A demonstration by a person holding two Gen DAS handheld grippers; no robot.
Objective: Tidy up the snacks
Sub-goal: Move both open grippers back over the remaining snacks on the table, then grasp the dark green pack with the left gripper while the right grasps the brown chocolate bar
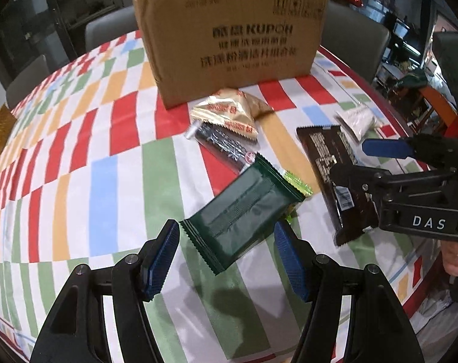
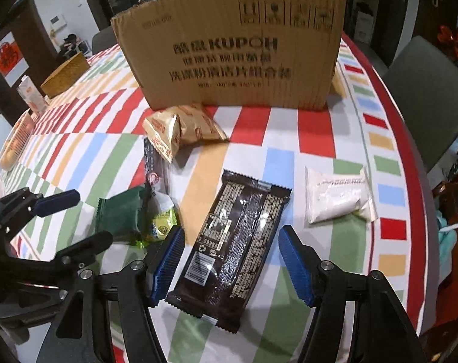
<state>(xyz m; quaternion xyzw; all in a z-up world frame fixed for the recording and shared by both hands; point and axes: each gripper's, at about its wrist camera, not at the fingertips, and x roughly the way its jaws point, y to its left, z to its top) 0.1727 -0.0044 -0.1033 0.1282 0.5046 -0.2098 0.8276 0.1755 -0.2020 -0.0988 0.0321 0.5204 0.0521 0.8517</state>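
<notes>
A dark green snack packet [image 1: 244,211] [image 2: 120,214] lies tilted on the checked tablecloth. My left gripper [image 1: 227,261] [image 2: 77,220] hangs open over it, a blue pad on each side, and neither pad presses on it. A long dark brown packet [image 2: 235,248] [image 1: 335,175] lies flat between the pads of my right gripper [image 2: 232,266] [image 1: 359,163], which is open with a gap on both sides. A cardboard box [image 1: 229,39] [image 2: 229,51] stands upright behind the snacks.
Cream packets [image 1: 229,112] [image 2: 183,127] lie in front of the box, with a black stick packet [image 1: 223,148] and a yellow-green packet [image 2: 162,217] nearer. A white packet [image 2: 338,196] lies right, near the table's red edge [image 2: 416,211]. Grey chair [image 2: 425,96] stands beyond.
</notes>
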